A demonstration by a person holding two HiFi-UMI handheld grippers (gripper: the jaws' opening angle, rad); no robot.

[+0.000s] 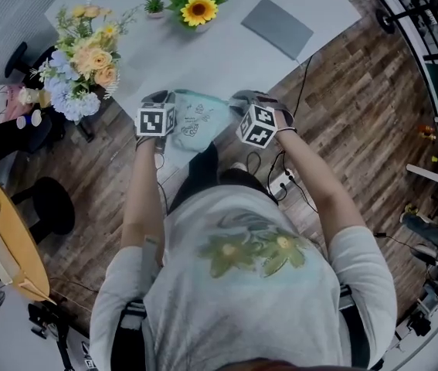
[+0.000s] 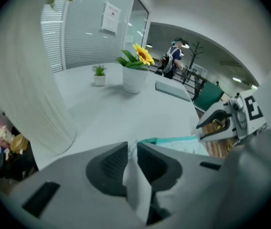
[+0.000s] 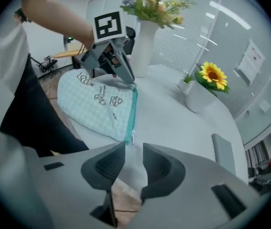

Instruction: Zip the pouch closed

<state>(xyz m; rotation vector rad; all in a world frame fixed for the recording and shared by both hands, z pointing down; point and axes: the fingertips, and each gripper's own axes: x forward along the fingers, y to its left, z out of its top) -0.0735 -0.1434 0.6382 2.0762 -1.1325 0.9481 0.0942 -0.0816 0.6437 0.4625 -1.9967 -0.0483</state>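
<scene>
Left: a vase of flowers (image 1: 79, 52) stands at the left corner of the table (image 1: 226, 60), near the left gripper (image 2: 132, 151). That gripper's jaws are pressed together on a pale strip at the left end of the pouch (image 1: 195, 118).

Centre: the pale green checked pouch lies at the table's near edge, partly reaching over it toward the person. Its teal zip (image 3: 134, 109) runs along the far side. Beyond it the tabletop is bare as far as a small plant (image 1: 154, 6) and a sunflower pot (image 1: 198, 10) by the far edge.

Right: the right gripper (image 3: 134, 147) has its jaws slightly spread with nothing between them. The zip pull (image 3: 132, 137) lies just ahead of the tips. A grey pad (image 1: 276, 27) lies far right, well apart from both grippers; wooden floor (image 1: 350, 122) borders the table's right edge.
</scene>
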